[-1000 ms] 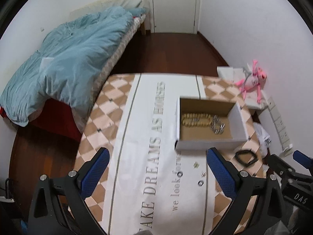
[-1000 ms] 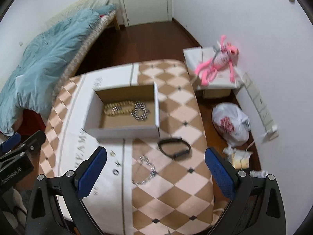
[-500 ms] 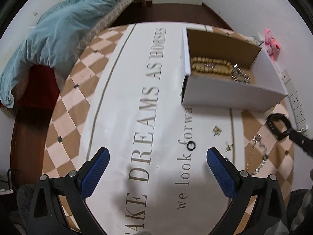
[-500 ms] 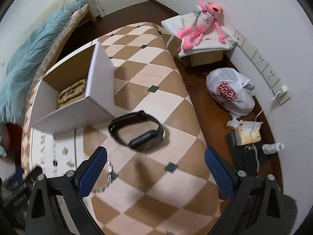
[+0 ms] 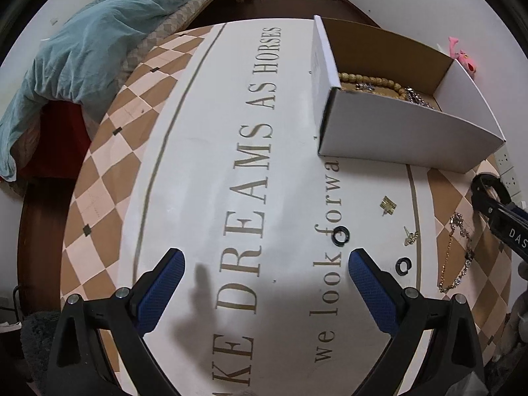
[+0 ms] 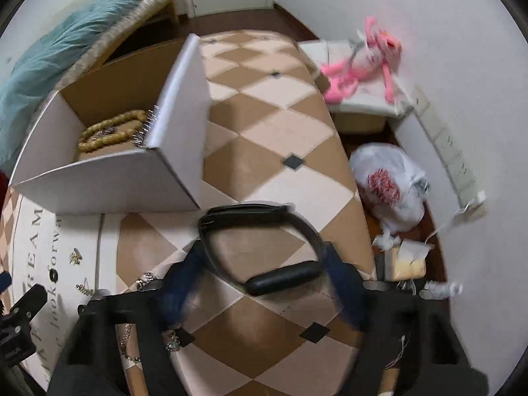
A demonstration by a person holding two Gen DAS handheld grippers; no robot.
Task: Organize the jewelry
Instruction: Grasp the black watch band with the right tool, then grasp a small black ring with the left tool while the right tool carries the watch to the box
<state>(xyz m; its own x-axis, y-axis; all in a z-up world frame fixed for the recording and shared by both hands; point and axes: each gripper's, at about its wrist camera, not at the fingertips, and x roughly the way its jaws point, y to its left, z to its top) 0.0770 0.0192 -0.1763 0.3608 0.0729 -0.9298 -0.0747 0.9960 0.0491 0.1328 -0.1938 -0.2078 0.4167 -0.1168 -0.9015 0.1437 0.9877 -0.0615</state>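
1. Blue pads line the fingers of the left gripper (image 5: 265, 279); its jaws are spread wide above the printed cloth of the desk (image 5: 204, 198), and nothing is between them.
2. Just ahead of its right finger lies a small black ring (image 5: 341, 235) on the lettering, and a second black ring (image 5: 404, 266) lies just to the right of that finger.
3. Farther right of these jaws lie two small gold earrings (image 5: 388, 204), apart from each other, and then a thin gold chain (image 5: 457, 254) on the checked part of the cloth.
4. The right gripper (image 6: 260, 272) has just been closing its jaws. A black wristband (image 6: 264, 247) lies on the desk between the blurred blue fingers, and they stand just beside its two sides. Whether the pads already press on it I cannot tell, because the picture is smeared.
5. Ahead and to the left of the right jaws, a white cardboard box (image 6: 109, 181) stands open on the desk. Inside it lie a wooden bead bracelet (image 6: 112, 130) and some silver jewelry, partly hidden behind the box wall.
6. To the right of the right jaws, below the desk edge, a white plastic bag (image 6: 389, 188) sits on the floor. Beyond it a pink plush toy (image 6: 359, 59) lies on a low white stand by the wall.
7. Far ahead and to the left of both jaws, a bed carries a blue-green blanket (image 5: 95, 43).
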